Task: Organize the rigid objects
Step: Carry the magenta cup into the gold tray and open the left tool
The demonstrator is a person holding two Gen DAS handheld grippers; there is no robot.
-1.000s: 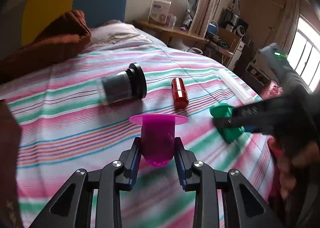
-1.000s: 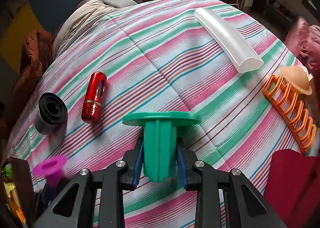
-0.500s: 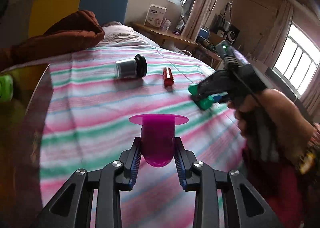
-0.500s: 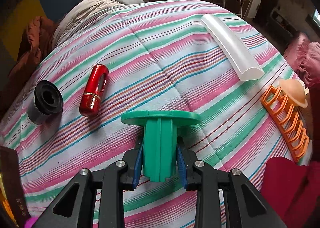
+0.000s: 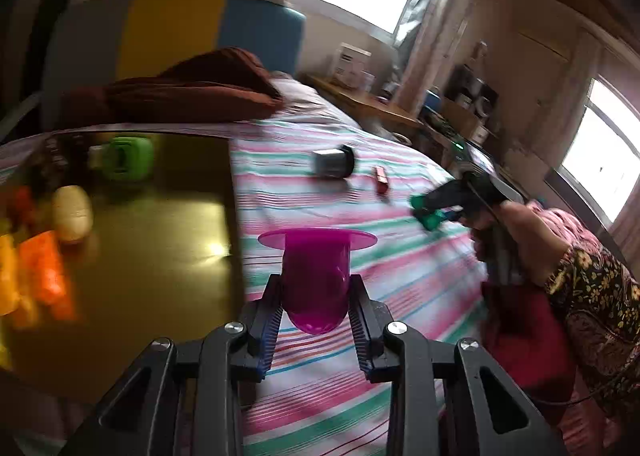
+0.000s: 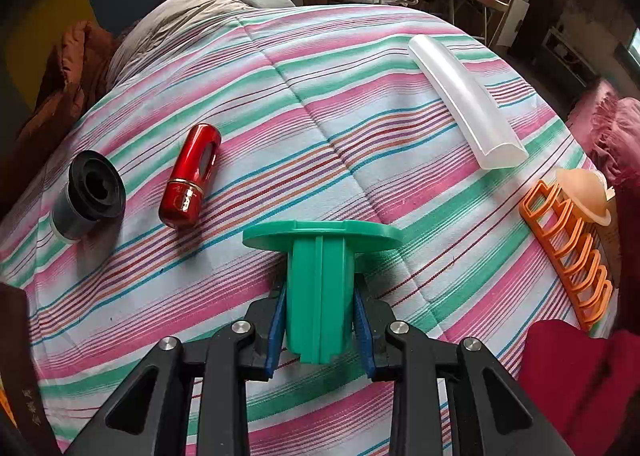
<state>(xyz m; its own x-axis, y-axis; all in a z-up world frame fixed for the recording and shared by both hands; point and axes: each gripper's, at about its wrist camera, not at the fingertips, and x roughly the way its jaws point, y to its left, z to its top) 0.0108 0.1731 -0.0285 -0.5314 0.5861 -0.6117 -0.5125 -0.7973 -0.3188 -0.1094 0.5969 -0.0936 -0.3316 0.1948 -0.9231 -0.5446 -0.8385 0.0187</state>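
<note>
My left gripper (image 5: 316,330) is shut on a magenta flanged cup (image 5: 316,276), held above the striped bedspread beside a dark glossy tray (image 5: 160,256). My right gripper (image 6: 320,330) is shut on a green flanged plug (image 6: 320,288) above the bed; it also shows in the left wrist view (image 5: 430,214), far to the right. On the bed lie a red lipstick-like tube (image 6: 191,180), a black and grey cylinder (image 6: 88,196), a frosted white half-tube (image 6: 464,100) and an orange comb-like rack (image 6: 568,248).
The tray holds a green box (image 5: 124,158), a pale oval piece (image 5: 72,212) and orange pieces (image 5: 42,272). A brown blanket (image 5: 192,92) lies at the bed's head. A peach dome (image 6: 584,192) sits by the rack. Red cloth (image 6: 580,384) lies at the near right.
My left gripper has swung left and back with the magenta cup, so the tray now fills its left side. My right gripper has held nearly still with the green plug.
</note>
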